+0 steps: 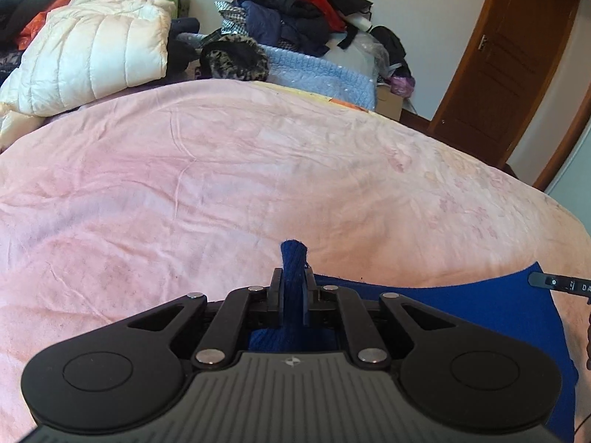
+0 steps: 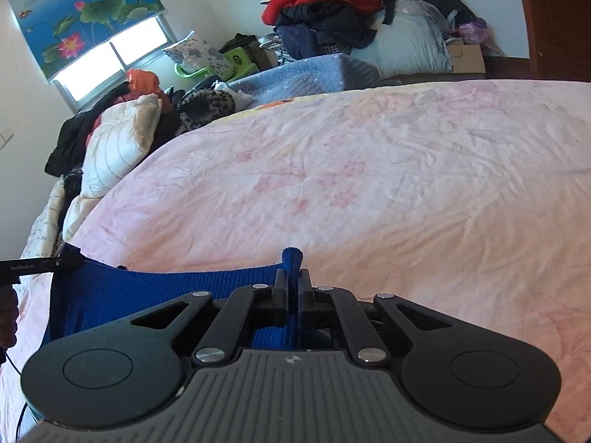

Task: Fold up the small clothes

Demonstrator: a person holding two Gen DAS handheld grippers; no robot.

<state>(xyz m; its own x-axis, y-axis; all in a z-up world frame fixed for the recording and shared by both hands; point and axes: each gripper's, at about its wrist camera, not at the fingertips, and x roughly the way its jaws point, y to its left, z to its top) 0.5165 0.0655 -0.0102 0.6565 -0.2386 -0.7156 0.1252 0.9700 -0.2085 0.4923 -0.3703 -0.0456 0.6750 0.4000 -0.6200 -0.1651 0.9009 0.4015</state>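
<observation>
Left wrist view: your left hand-held gripper (image 1: 293, 289) is clamped on a bunched edge of the blue knit garment (image 1: 461, 306), with a nub of fabric poking up past the fingertips. The garment spreads right across the pink bedspread (image 1: 221, 184) and is cut off at the frame's lower right, so its full shape can't be read. Your gripper body hides everything under and behind the pinch point. The tip of your right tool shows at the right edge, partly cropped; its lettering is illegible.

Right wrist view: your right hand-held gripper (image 2: 293, 288) is likewise closed on the blue knit garment (image 2: 147, 291), again with a fabric nub standing above the fingers. The knit stretches left toward your left tool, of which only a black bar at the left edge shows. The garment's lower part is hidden by the housing.

Background: white puffer jacket (image 1: 96, 51) lies at the bed's far left, clothes pile (image 2: 332, 7) is heaped against the far wall, and the lotus-print blind (image 2: 81, 11) hangs over the window. Individual items in the pile are too tangled to tell apart. The wooden door (image 1: 517, 55) is partly cropped.
</observation>
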